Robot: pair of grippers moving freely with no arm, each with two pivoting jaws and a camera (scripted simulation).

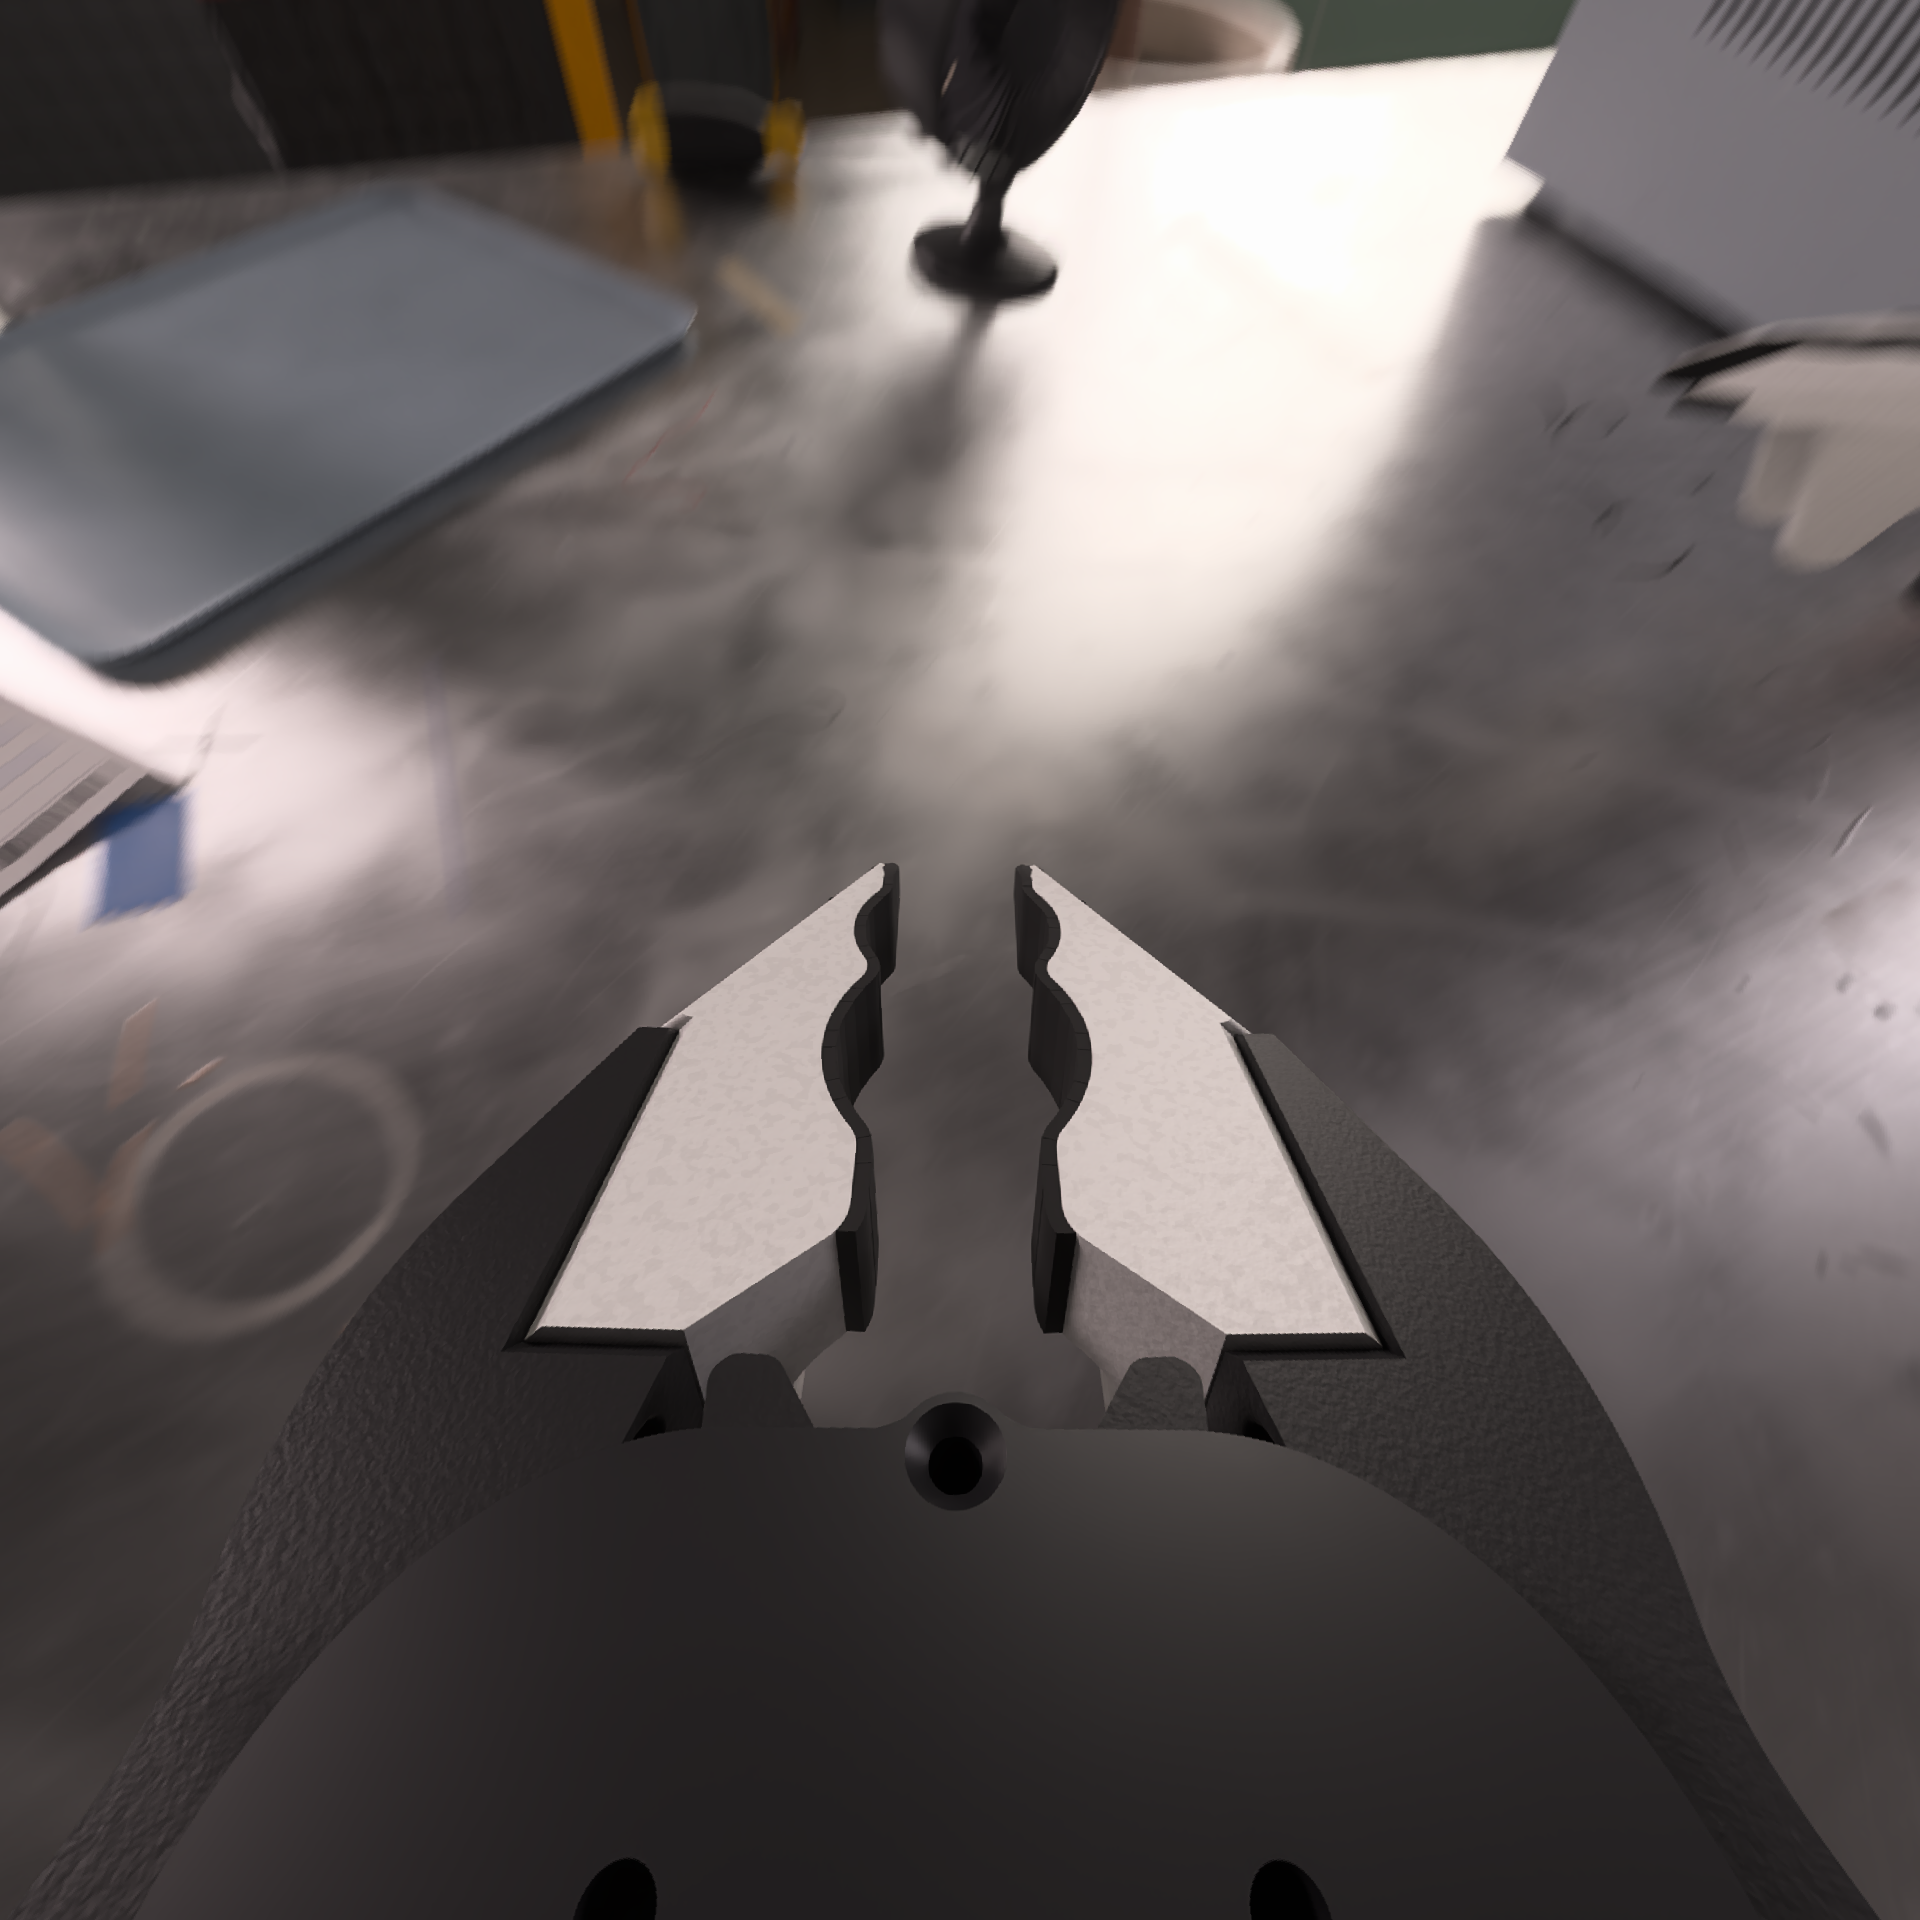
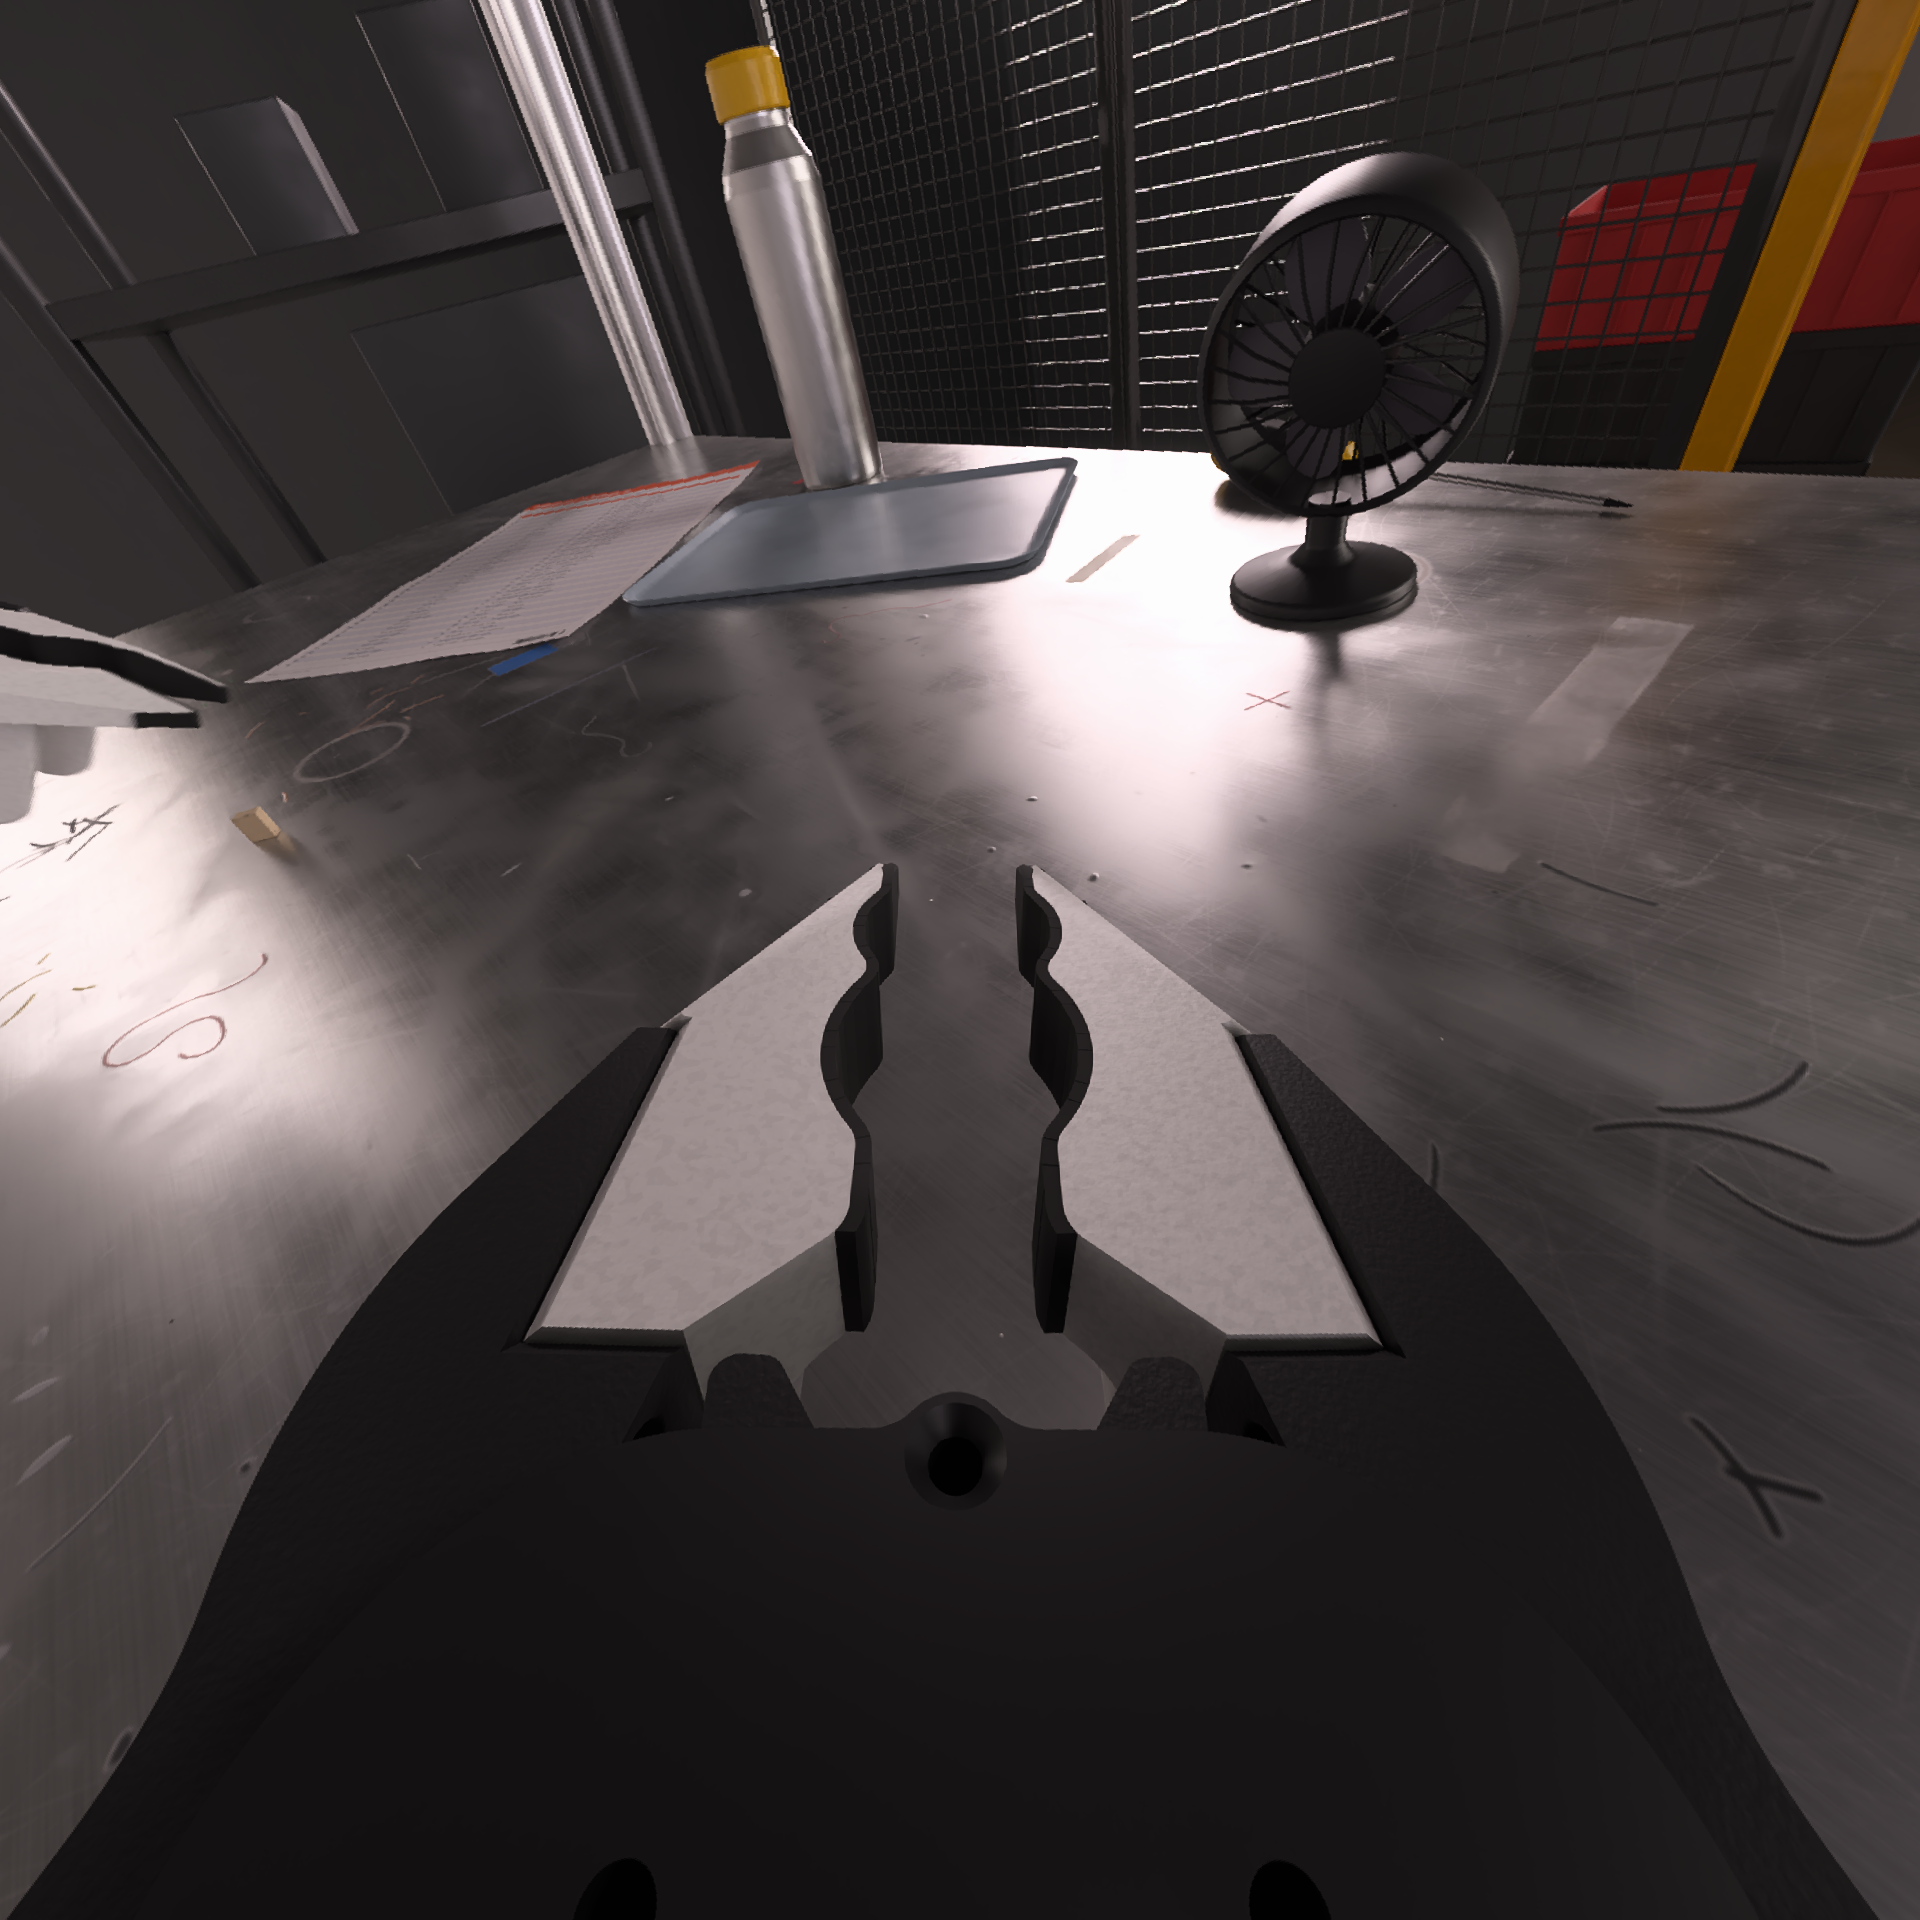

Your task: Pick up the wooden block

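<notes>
- The left gripper (image 1: pixel 956 883) hovers over a scratched metal surface (image 1: pixel 1143 727); its jaws stand apart with a narrow gap and nothing lies between them.
- The right gripper (image 2: pixel 956 883) is likewise parted, with only bare surface (image 2: pixel 1143 831) showing in the gap.
- The wooden block (image 2: pixel 263 828), small and tan, lies on the surface to the left of the right gripper, well apart from its fingertips, near a chalk circle (image 2: pixel 353 750).
- In the left wrist view, which is blurred, the block cannot be made out with certainty.
- In the right wrist view the other gripper (image 2: pixel 94 675) shows at the far left edge, above the surface and near the block but not touching it.
- A grey-blue tray (image 2: pixel 862 540) lies flat at the far side, with a silver bottle (image 2: pixel 800 291) with a yellow cap standing upright just behind it.
- A printed sheet of paper (image 2: pixel 520 582) lies left of the tray, and a strip of blue tape (image 2: pixel 525 660) sits at its near corner.
- A black desk fan (image 2: pixel 1340 416) stands upright on its round base to the right of the tray.
- A thin pencil (image 2: pixel 1527 488) lies behind the fan.
- In the left wrist view the tray (image 1: pixel 312 416) sits far left and the fan (image 1: pixel 982 156) far centre, with the other gripper (image 1: pixel 1808 447) at the right edge.
</notes>
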